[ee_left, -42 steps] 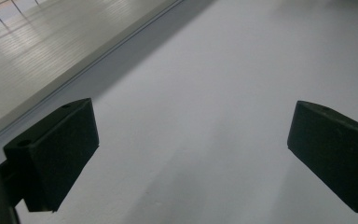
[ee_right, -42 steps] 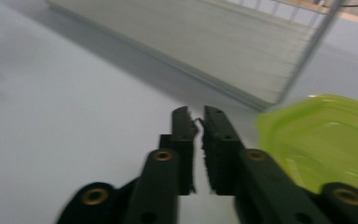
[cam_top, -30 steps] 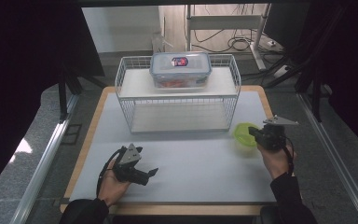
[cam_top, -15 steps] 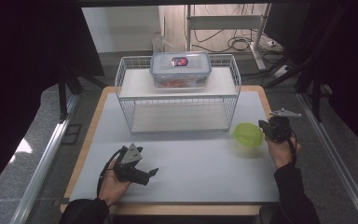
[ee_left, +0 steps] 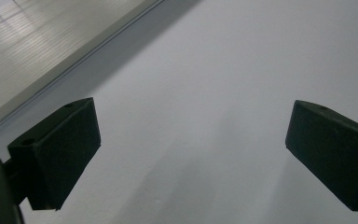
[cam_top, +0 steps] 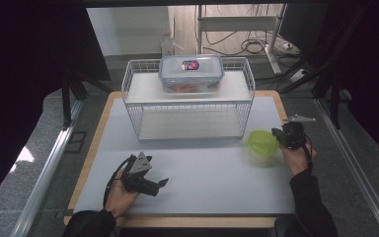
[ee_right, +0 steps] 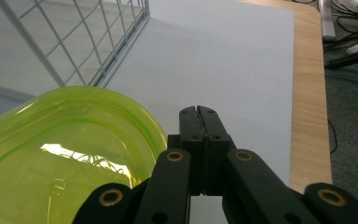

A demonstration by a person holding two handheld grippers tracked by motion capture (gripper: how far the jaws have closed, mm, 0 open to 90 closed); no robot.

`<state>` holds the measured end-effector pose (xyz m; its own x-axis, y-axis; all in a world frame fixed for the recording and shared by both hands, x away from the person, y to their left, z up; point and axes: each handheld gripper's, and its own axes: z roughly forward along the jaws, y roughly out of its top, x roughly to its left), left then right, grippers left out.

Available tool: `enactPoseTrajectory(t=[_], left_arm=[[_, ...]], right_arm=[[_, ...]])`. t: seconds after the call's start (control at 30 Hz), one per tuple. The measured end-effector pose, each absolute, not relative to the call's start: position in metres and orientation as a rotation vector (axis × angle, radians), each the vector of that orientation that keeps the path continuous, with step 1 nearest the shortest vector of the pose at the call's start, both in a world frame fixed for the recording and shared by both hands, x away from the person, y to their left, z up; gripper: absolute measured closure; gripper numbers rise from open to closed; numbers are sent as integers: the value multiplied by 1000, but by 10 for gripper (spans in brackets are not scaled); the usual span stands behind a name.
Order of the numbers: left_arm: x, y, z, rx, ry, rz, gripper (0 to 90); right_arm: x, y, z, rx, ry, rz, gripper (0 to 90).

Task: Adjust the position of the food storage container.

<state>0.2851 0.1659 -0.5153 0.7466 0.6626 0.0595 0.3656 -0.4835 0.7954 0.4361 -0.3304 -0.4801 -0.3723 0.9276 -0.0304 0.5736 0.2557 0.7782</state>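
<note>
The left gripper (cam_top: 150, 183) lay low over the near left part of the grey mat (cam_top: 212, 168), held in the person's left hand (cam_top: 121, 190), its grey plate on top and a cable trailing behind. In the left gripper view its jaws stood wide apart, released, with bare mat between them.

Farther back, in the middle, a white wire rack (cam_top: 190, 106) stood on the mat. On its upper shelf sat a clear box (cam_top: 191, 74) with a blue-edged lid and a dark label; something reddish showed inside, too blurred to name.

To the right of the rack's near corner a green bowl (cam_top: 262, 142) rested on the mat. The right gripper (cam_top: 282, 136), held in the right hand (cam_top: 296, 158), was just beside the bowl's right rim. In the right gripper view its jaws were clenched together on nothing, the tips over the mat just past the bowl's (ee_right: 70, 154) edge; whether they touched the rim I cannot tell. The table's wooden edge (ee_right: 310, 107) ran along the far right.
</note>
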Motion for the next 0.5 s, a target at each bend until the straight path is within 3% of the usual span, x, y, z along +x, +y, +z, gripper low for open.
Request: enactPoseTrajectory(t=[0.5], left_arm=[[285,164,-516,2137,767,454,32]], right_arm=[[417,-320,-479,1376,2099,987,900]])
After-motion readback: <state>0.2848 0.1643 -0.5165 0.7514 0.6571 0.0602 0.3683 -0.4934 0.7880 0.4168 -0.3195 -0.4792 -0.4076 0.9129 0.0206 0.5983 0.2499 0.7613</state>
